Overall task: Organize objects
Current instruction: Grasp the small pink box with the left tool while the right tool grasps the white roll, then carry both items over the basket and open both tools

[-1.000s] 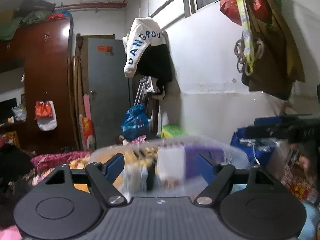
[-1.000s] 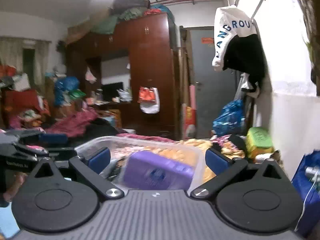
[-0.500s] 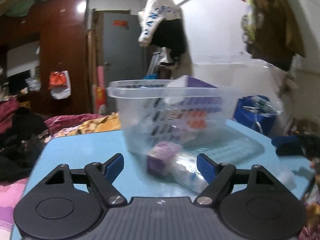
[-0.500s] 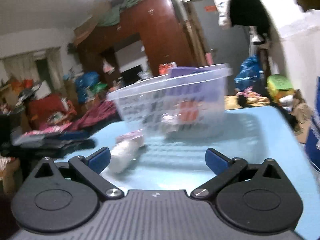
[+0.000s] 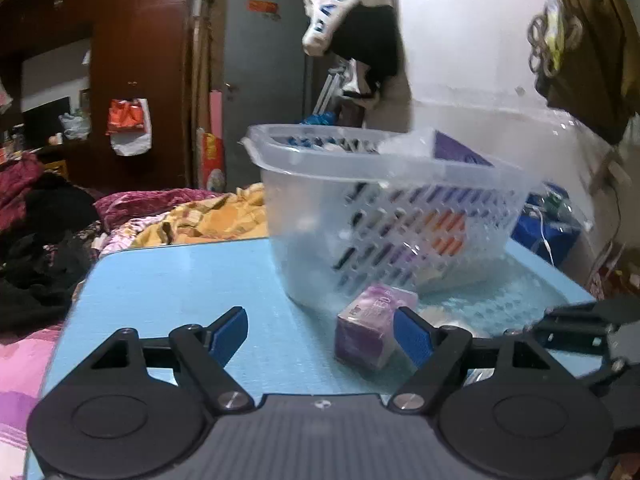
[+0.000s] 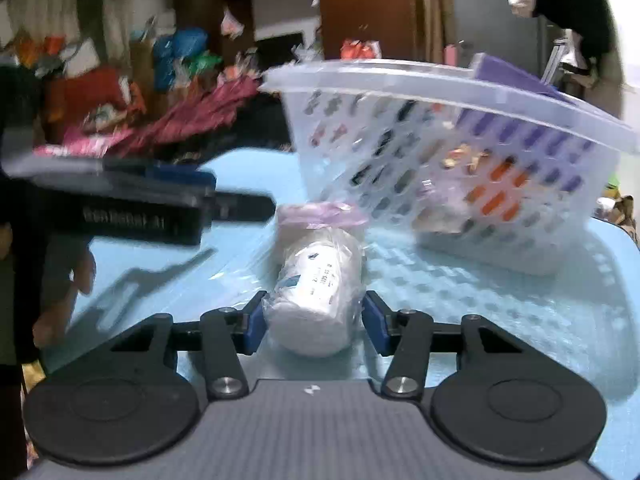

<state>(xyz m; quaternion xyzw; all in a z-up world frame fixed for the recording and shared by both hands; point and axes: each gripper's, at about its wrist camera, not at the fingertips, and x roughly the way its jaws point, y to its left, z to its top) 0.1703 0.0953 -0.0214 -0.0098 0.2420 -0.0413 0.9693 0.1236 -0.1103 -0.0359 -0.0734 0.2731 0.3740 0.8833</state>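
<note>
A clear perforated plastic basket (image 5: pixel 384 208) (image 6: pixel 460 152) stands on the light blue table (image 5: pixel 192 280) and holds a purple box and other small items. A white roll wrapped in clear plastic (image 6: pixel 320 280) lies in front of it, and a small purple box (image 5: pixel 372 320) rests at the roll's far end. My right gripper (image 6: pixel 314 322) is closed on the near end of the roll. My left gripper (image 5: pixel 320 328) is open and empty, with the purple box just inside its right finger. The right gripper's body shows in the left wrist view (image 5: pixel 580 324).
The left gripper and the hand holding it show at the left of the right wrist view (image 6: pixel 132 204). Piles of clothes and bedding (image 5: pixel 180 216) lie beyond the table's far edge. A white wall and hanging bags (image 5: pixel 580 40) are on the right.
Both grippers have dropped from above the basket to table level. The right gripper has closed its fingers around the wrapped white roll. The left gripper has stayed open.
</note>
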